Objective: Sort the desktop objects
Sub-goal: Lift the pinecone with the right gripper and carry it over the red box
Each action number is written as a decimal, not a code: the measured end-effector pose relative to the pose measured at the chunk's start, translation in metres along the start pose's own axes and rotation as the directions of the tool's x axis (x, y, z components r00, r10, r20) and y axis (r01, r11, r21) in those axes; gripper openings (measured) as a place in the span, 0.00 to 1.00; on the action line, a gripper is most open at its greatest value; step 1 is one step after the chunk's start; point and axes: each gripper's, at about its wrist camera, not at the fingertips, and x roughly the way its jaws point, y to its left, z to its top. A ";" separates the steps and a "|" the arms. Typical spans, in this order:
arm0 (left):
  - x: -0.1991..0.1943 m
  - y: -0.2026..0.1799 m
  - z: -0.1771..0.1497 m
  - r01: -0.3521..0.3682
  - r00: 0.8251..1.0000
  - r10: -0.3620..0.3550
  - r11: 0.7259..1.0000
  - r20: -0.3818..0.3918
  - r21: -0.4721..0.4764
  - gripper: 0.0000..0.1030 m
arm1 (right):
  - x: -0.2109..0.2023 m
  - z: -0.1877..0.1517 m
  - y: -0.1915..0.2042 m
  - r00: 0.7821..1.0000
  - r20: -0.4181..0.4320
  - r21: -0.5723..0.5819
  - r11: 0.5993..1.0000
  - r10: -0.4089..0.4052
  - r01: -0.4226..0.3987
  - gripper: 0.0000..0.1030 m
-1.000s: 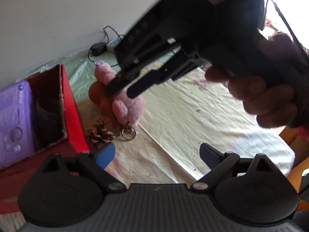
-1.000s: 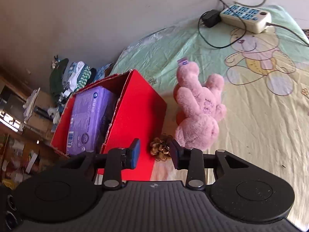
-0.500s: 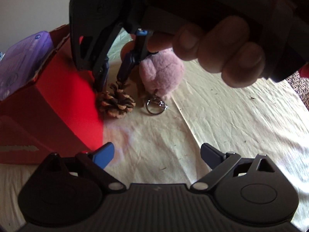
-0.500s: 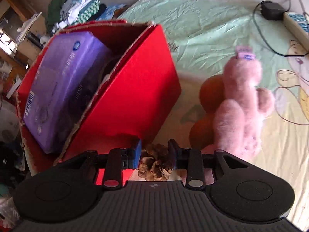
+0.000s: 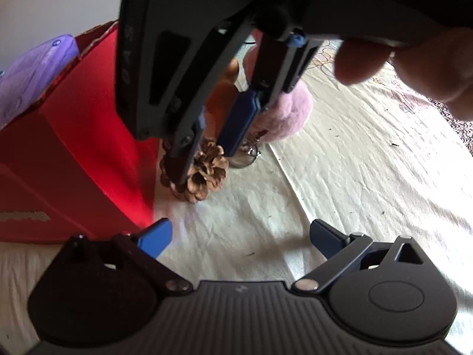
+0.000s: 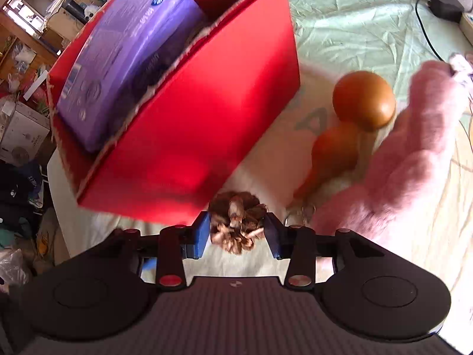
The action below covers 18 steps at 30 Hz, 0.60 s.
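Two tools work here: the right tool straddles a scaly brown pinecone, its jaws opening to fit around it, pads not yet pressing. Just beyond stands the glossy red cardboard box. The left tool hangs wide and empty nearby.

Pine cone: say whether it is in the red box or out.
Out. The pine cone lies on the cloth beside the red box, between the opening right gripper's fingers.
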 end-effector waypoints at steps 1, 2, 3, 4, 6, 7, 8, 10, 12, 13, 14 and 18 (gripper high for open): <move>0.001 -0.001 0.001 -0.006 1.000 0.006 1.000 0.002 0.006 0.97 | -0.001 -0.004 -0.003 1.000 -0.003 0.016 1.000 0.014 -0.014 0.43; 0.002 -0.002 0.002 -0.009 1.000 0.009 1.000 0.010 0.011 0.97 | -0.001 -0.007 -0.006 1.000 0.002 0.034 0.999 0.025 -0.025 0.43; 0.003 -0.003 0.003 -0.018 1.000 0.018 1.000 0.019 0.019 0.97 | 0.000 -0.010 -0.009 1.000 0.012 0.052 0.998 0.028 -0.029 0.42; 0.005 -0.005 0.005 -0.035 0.999 0.034 0.999 0.031 0.032 0.97 | 0.000 -0.012 -0.012 0.999 0.026 0.071 0.997 0.029 -0.031 0.42; 0.007 -0.009 0.009 -0.063 0.997 0.060 0.997 0.051 0.054 0.98 | -0.005 -0.014 -0.018 0.997 0.064 0.106 0.993 0.043 -0.050 0.42; 0.008 -0.010 0.012 -0.073 0.996 0.069 0.995 0.059 0.063 0.98 | -0.007 -0.014 -0.020 0.995 0.084 0.123 0.991 0.050 -0.060 0.42; 0.009 -0.011 0.013 -0.071 0.996 0.068 0.996 0.060 0.060 0.98 | -0.011 -0.015 -0.022 0.993 0.106 0.137 0.988 0.058 -0.072 0.42; 0.010 -0.011 0.015 -0.067 0.996 0.065 0.997 0.058 0.046 0.98 | -0.024 -0.011 -0.021 0.982 0.174 0.137 0.986 0.067 -0.092 0.42; 0.010 -0.011 0.015 -0.068 0.996 0.067 0.997 0.052 0.023 0.98 | -0.031 -0.003 -0.020 0.971 0.233 0.140 0.986 0.058 -0.092 0.42; 0.010 -0.012 0.016 -0.068 0.996 0.068 0.998 0.049 0.012 0.98 | -0.029 0.002 -0.020 0.968 0.245 0.146 0.985 0.056 -0.093 0.42; 0.011 -0.012 0.017 -0.067 0.997 0.067 0.998 0.045 0.001 0.98 | -0.022 0.009 -0.020 0.968 0.244 0.155 0.983 0.056 -0.096 0.42; 0.010 -0.014 0.018 -0.069 0.997 0.070 0.997 0.039 -0.025 0.98 | -0.003 0.034 -0.031 0.973 0.216 0.178 0.976 0.084 -0.124 0.42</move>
